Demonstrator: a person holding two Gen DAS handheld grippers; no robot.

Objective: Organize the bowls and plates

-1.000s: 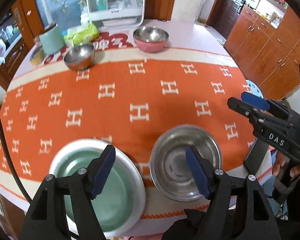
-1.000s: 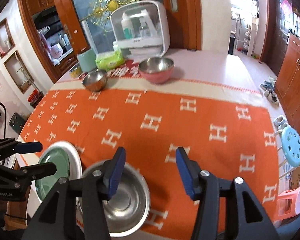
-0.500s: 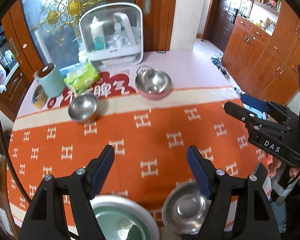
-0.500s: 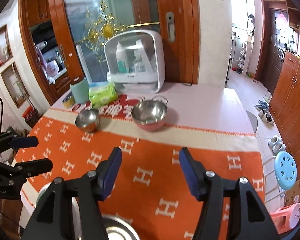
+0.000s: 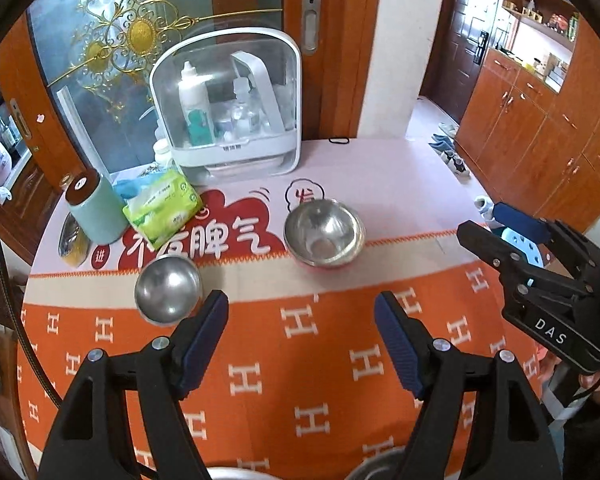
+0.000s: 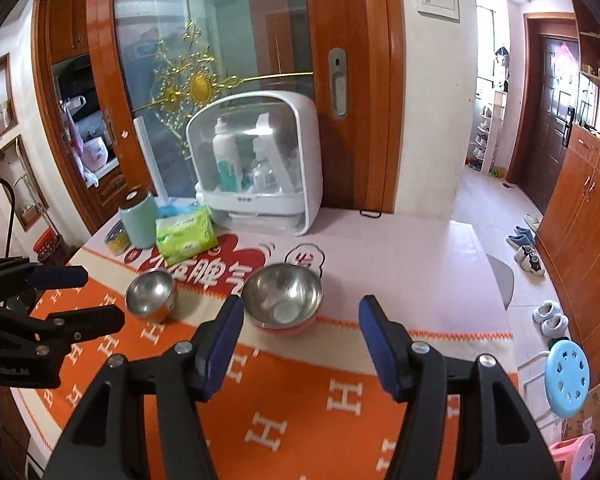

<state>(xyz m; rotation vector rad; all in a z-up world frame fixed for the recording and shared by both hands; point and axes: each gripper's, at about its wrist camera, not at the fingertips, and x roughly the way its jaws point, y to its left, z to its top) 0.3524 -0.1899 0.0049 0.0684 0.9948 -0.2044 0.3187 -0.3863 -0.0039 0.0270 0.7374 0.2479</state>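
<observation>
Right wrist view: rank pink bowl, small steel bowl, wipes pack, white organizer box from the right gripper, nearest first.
1. Pink bowl, just ahead of the right gripper, slightly left.
2. Small steel bowl, further left on the cloth edge.
3. Wipes pack, back left, beside the green canister.
4. White organizer box, at the table's far edge by the door.

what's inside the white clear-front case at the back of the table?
Inside the white case: a tall white bottle and smaller clear bottles, seen through the hazy front. Its lower tray is opaque; contents there are hidden.
</observation>
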